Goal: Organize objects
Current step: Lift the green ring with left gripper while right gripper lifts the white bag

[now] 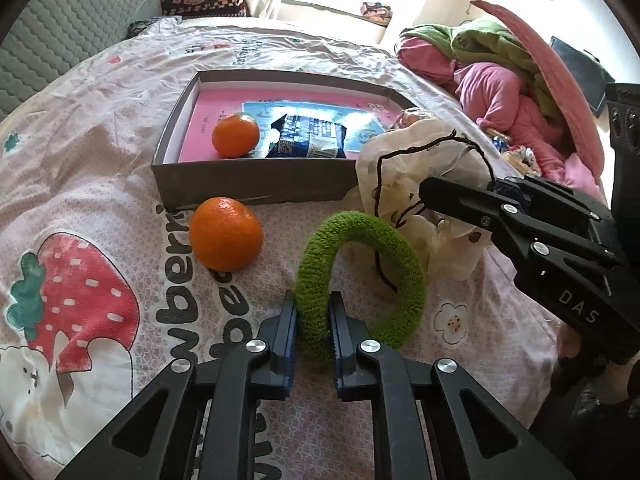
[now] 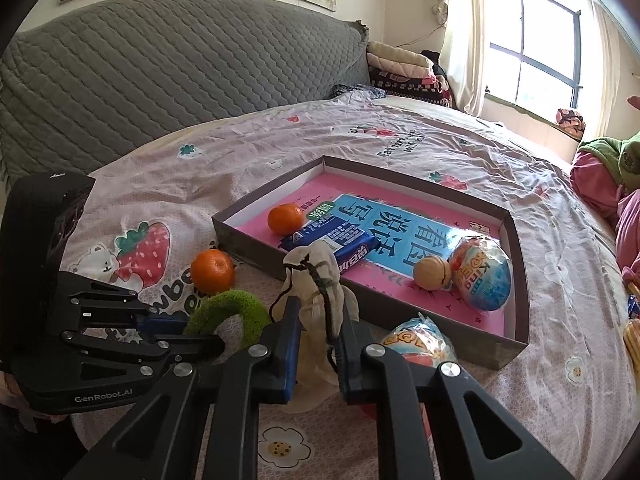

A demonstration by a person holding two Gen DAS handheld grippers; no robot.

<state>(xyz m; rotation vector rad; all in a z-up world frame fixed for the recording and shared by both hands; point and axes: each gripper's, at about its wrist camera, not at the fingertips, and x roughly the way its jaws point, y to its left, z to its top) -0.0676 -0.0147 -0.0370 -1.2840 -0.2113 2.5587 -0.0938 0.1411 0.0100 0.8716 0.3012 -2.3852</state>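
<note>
My left gripper is shut on the near arc of a fuzzy green ring, which stands up off the strawberry-print bedsheet. My right gripper is shut on a cream drawstring pouch with a dark cord, just in front of the shallow grey box. In the left wrist view the right gripper reaches in from the right onto the pouch. In the right wrist view the left gripper holds the ring at the left. One orange lies outside the box.
The box holds a pink book, a second orange, a blue snack packet, a wooden ball and an egg-shaped package. A wrapped snack lies by the box's near wall. Piled clothes sit right; a grey headboard stands behind.
</note>
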